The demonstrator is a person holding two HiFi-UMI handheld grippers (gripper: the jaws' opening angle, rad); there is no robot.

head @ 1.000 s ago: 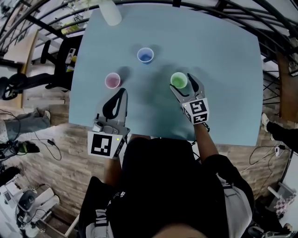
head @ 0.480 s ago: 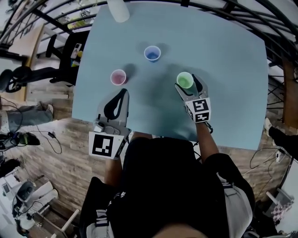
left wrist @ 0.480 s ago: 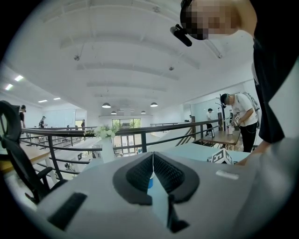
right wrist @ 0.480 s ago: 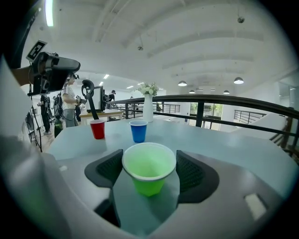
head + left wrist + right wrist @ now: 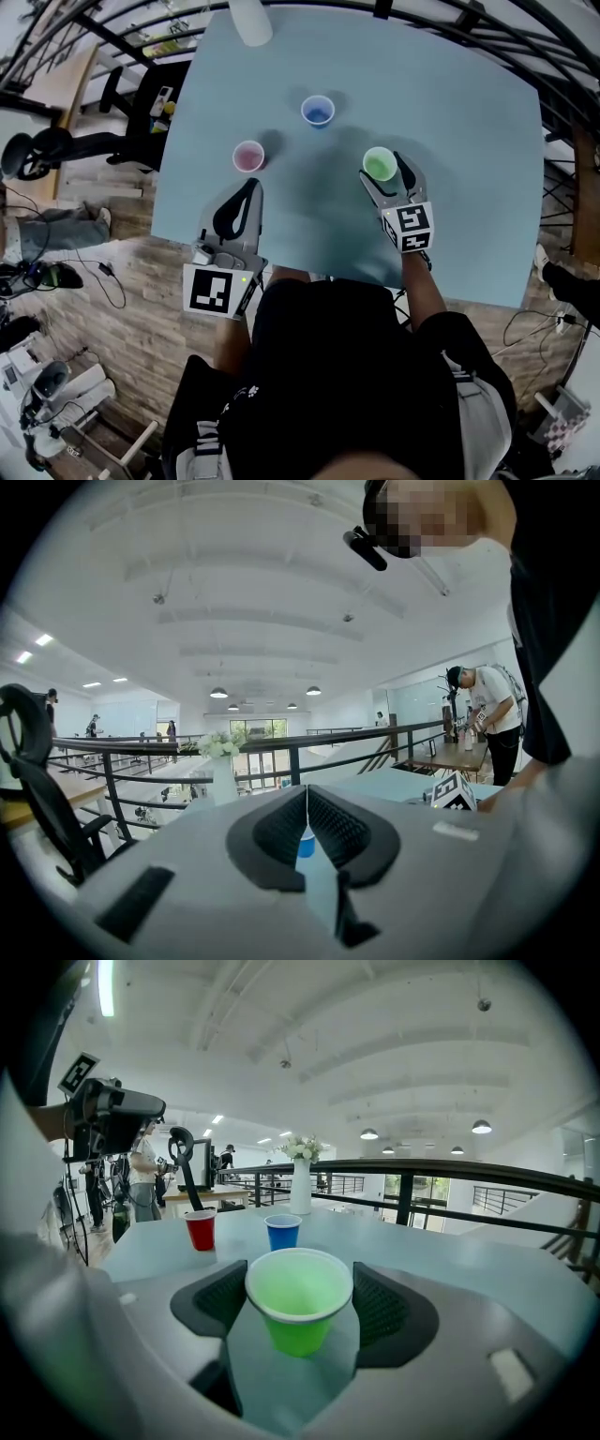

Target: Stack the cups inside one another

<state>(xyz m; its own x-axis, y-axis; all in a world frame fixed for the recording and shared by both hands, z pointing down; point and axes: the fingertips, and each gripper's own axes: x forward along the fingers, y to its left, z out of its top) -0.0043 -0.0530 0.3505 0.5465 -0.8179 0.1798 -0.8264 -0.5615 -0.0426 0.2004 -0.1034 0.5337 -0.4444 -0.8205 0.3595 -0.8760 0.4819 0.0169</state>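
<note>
— Pale blue worktop [image 5: 450, 141] beside a railing, three cups standing apart. Anything shifted in the last second?
— Hardly. The right gripper [image 5: 386, 174] has stayed round the green cup [image 5: 298, 1307], with a pad against its rim on each side. I read that as clamped, but the cup hasn't left its spot.
— The left gripper [image 5: 307, 803]?
— Jaws together, empty, unmoved. The red cup [image 5: 248, 156] is just ahead of its tips, the blue cup [image 5: 318, 110] further ahead and to the right.
— Meaning?
— Grasp made, lift probably next; nothing nested yet
</note>
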